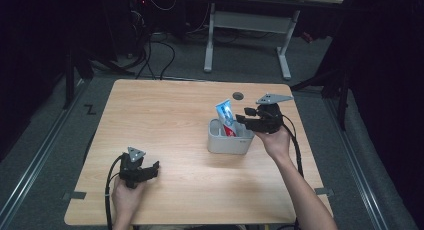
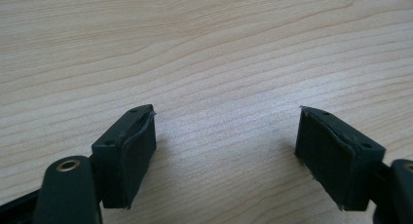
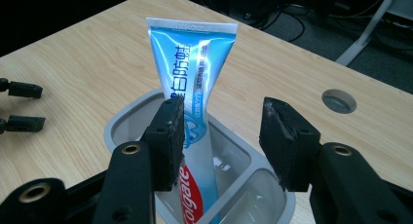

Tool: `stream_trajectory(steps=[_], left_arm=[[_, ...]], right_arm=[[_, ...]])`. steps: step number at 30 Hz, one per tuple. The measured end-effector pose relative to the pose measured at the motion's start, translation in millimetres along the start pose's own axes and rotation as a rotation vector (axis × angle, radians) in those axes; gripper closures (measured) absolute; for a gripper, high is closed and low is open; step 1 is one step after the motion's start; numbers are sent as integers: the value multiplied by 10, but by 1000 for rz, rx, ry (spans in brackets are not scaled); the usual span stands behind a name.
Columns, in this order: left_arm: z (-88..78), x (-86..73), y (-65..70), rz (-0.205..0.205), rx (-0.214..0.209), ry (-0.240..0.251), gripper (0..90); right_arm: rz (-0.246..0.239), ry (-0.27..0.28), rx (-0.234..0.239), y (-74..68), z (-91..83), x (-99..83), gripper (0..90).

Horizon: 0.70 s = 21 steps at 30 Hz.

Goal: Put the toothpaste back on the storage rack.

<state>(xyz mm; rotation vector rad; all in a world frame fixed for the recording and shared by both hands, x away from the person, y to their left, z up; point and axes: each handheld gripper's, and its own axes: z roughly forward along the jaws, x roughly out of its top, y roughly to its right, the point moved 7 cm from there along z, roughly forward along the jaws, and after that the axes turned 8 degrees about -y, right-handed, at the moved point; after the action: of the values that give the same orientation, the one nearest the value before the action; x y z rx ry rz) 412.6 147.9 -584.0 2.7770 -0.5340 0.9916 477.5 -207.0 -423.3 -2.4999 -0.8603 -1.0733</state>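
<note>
The blue-and-white plastic toothpaste tube [image 3: 195,97] stands nearly upright, its flat crimped end up and its red-lettered lower part down in the near compartment of the pale grey plastic holder [image 1: 229,137], right of centre on the light wooden worktop [image 1: 165,120]. Its long axis runs up between the right tongs [image 3: 221,141], whose jaws stand apart and clear of it, one pad just beside its face. The left tongs [image 2: 226,156], also apart and empty, lie well away at the near left.
</note>
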Motion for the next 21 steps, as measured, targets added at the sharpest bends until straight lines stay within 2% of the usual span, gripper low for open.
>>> stream_trajectory(steps=[21], left_arm=[[0, 0, 0, 0, 0, 0, 231]], right_arm=[[18, 42, -23, 85, -258, -34, 514]])
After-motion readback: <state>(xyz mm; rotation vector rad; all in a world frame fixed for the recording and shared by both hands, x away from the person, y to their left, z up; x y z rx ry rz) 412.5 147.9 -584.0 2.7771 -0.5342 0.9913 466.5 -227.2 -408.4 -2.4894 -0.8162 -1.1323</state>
